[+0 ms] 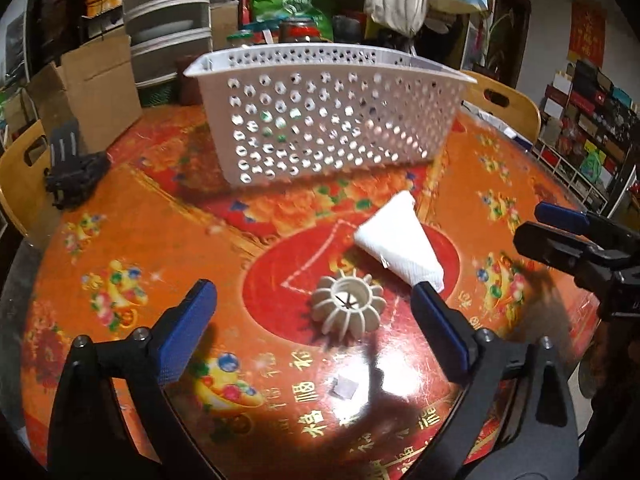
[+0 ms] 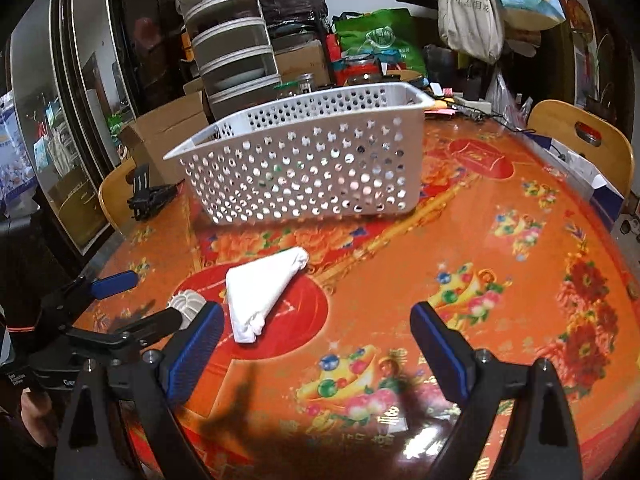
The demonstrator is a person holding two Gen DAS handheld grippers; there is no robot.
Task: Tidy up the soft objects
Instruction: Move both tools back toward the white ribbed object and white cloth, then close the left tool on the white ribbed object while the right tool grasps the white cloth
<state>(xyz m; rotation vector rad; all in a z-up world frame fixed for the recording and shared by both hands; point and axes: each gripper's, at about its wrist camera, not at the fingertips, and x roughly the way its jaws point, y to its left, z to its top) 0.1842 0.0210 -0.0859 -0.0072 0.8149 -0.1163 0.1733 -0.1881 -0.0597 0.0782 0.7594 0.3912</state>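
Observation:
A folded white cloth [image 1: 396,240] [image 2: 264,288] lies on the red-and-orange tablecloth, in front of a white perforated basket [image 1: 328,112] [image 2: 304,160]. Beside the cloth sits a cream ribbed ball-shaped piece [image 1: 348,306] [image 2: 188,304]. My left gripper [image 1: 312,286] [image 2: 158,296] is open, its blue pads standing wide on either side of the ribbed piece without touching it. My right gripper [image 2: 316,310] [image 1: 532,226] is open over bare tablecloth, and the cloth lies just ahead of its left finger.
A black clamp-like object [image 1: 72,168] [image 2: 148,196] rests at the table's left edge beside a cardboard box [image 1: 96,80]. Wooden chair backs [image 1: 504,108] [image 2: 580,140] ring the table. Jars, bags and stacked drawers crowd behind the basket. A small paper scrap [image 1: 344,386] lies near me.

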